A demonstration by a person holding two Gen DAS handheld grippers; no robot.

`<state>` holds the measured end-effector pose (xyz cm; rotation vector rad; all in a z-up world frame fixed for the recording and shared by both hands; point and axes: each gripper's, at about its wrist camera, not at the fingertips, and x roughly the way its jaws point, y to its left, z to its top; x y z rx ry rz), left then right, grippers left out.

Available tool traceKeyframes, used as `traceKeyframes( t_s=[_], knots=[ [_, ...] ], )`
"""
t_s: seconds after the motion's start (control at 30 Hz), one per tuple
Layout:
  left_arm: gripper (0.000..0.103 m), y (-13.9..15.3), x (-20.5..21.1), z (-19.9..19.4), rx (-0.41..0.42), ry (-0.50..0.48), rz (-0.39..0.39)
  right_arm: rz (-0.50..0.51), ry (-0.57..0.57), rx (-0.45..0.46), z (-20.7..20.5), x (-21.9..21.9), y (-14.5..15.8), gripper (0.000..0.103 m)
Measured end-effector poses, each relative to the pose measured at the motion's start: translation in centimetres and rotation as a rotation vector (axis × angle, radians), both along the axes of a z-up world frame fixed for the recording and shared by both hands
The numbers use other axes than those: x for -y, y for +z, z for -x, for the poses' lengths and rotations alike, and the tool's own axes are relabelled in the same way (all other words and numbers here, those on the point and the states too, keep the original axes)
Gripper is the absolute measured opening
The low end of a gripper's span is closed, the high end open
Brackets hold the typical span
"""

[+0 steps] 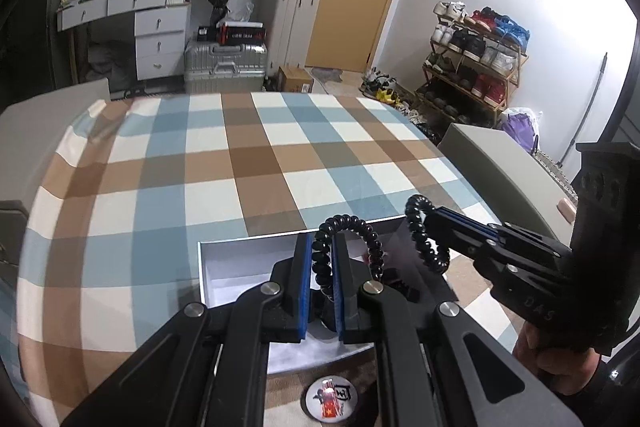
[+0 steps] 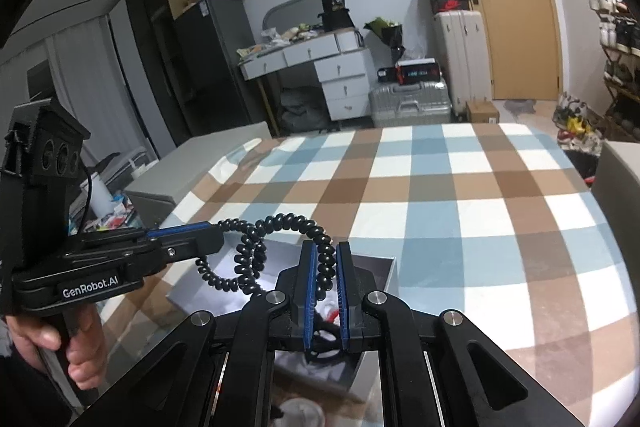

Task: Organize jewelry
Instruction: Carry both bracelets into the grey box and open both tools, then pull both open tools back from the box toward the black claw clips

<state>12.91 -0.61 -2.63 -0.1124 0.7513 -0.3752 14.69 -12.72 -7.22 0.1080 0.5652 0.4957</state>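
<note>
Two black spiral coil bands are held above an open white box on the checked tablecloth. My left gripper is shut on one coil band; that band also shows in the right wrist view at the left gripper's tips. My right gripper is shut on the other coil band, which shows in the left wrist view at the right gripper's tips. The two bands hang close together over the box; whether they touch I cannot tell.
A round badge lies on the cloth near the front edge. The checked tablecloth stretches far ahead. Grey chair backs stand at the table's sides. Suitcases, drawers and a shoe rack lie beyond the table.
</note>
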Motion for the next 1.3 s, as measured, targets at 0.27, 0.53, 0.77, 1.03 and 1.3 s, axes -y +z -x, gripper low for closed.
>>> traceKeyframes(
  t_s=[0.27,0.53,0.77,1.03,1.3],
  knots=[
    [0.005,-1.1,0.6,-1.4,-0.043,-0.056,-0.025,-0.006,0.029,-0.056,-1.3,0.0,-1.6,0.009],
    [0.005,-1.7,1.0,-1.8,-0.069,-0.081,-0.020,0.025,0.010,-0.069,-1.6,-0.1,-2.3,0.010],
    [0.007,-1.0,1.2,-1.8,-0.035,-0.103,-0.017,-0.007,0.017,-0.083,-1.8,0.2,-2.2,0.018],
    [0.052,0.1,0.9,-1.3,0.015,-0.109,-0.048,-0.045,-0.015,-0.004,0.2,1.4,-0.7,0.039],
    [0.057,0.5,0.3,0.2,0.063,-0.030,-0.131,-0.033,-0.030,0.068,2.6,1.5,0.5,0.067]
  ],
)
